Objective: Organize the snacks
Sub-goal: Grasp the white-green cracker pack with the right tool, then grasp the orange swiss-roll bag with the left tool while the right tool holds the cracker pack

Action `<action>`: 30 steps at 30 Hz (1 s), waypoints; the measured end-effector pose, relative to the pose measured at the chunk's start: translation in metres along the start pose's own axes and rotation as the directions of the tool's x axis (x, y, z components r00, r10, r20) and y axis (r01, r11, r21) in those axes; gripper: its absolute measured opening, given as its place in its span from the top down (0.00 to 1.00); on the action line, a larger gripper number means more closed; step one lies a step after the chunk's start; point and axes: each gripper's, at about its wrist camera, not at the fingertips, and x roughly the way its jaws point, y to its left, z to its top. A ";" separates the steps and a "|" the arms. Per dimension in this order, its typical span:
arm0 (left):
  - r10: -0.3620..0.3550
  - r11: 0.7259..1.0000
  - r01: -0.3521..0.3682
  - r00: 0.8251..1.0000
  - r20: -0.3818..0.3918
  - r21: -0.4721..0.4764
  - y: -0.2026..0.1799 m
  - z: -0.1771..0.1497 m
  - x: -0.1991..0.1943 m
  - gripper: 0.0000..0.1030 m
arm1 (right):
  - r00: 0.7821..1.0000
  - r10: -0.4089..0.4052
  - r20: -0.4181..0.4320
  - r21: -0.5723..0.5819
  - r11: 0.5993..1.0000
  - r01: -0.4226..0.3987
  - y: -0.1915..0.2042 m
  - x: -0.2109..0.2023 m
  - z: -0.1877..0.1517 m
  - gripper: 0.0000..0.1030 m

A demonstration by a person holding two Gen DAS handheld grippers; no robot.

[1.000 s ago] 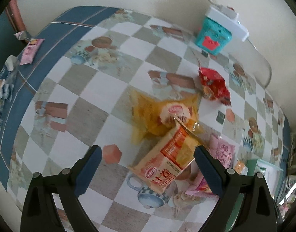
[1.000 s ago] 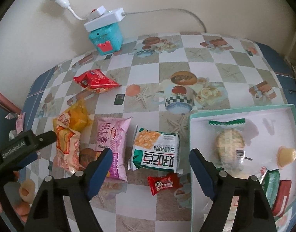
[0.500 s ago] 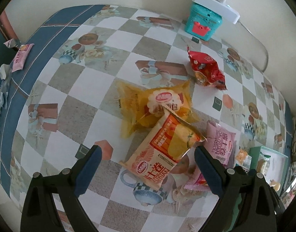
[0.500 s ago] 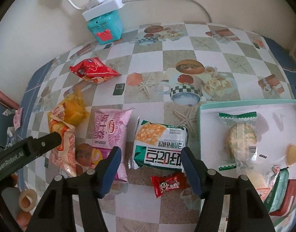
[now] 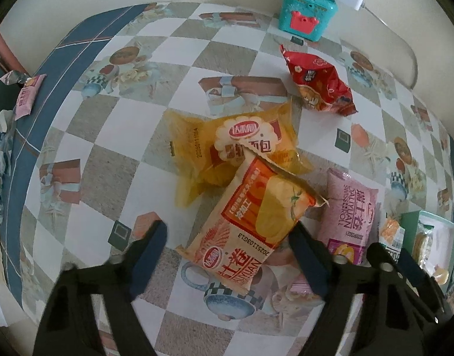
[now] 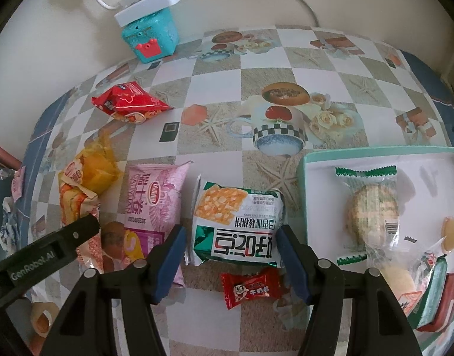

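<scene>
- Left wrist view: left tongs point steeply down at the desk, straddling the near end of the orange roll pack.
- Jaws have just been closing and now stand about half open. Right pad looks to be touching the pack's right edge; left pad is clear, with a gap of bare desk between it and the pack. Not clamped yet.
- Pack's long axis runs from between the jaws up and to the right, away from the camera. So the jaws cross its short width, which is the right way round for a squeeze.
- Its far end overlaps the yellow bread pack. A pink roll pack lies just right of the right finger; a red snack bag sits farther back near the teal box.
- Judgement: a lift may drag the yellow pack a little.
- Right wrist view: right tongs also point down, half open, with the green-white cracker pack between the pads.
- Jaws have just been closing, then levelled off. Both pads sit right at the pack's lower side edges; I cannot tell whether they press. Calling it not gripped.
- Pack's long axis runs left-right, across the jaw gap. It lies just ahead of the tips, partly between them.
- A small red candy lies between the fingers nearer the camera, apart from the pads.
- The green tray, already holding several snacks, is just right of the pack. The right hand is the nearer one to it.
</scene>
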 end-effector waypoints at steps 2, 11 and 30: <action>-0.006 1.000 0.006 1.000 -0.007 -0.002 -0.001 0.000 0.001 0.33 | 1.000 -0.005 0.002 -0.006 1.000 0.005 0.001 0.001 0.000 0.35; -0.005 1.000 0.005 1.000 -0.013 0.006 -0.007 -0.002 0.002 0.45 | 1.000 0.024 -0.011 -0.009 1.000 -0.024 0.004 -0.001 -0.001 0.35; -0.004 1.000 0.003 0.999 -0.037 -0.031 0.002 0.003 0.009 0.45 | 0.999 -0.037 -0.004 -0.025 0.999 0.037 0.005 0.002 0.000 0.35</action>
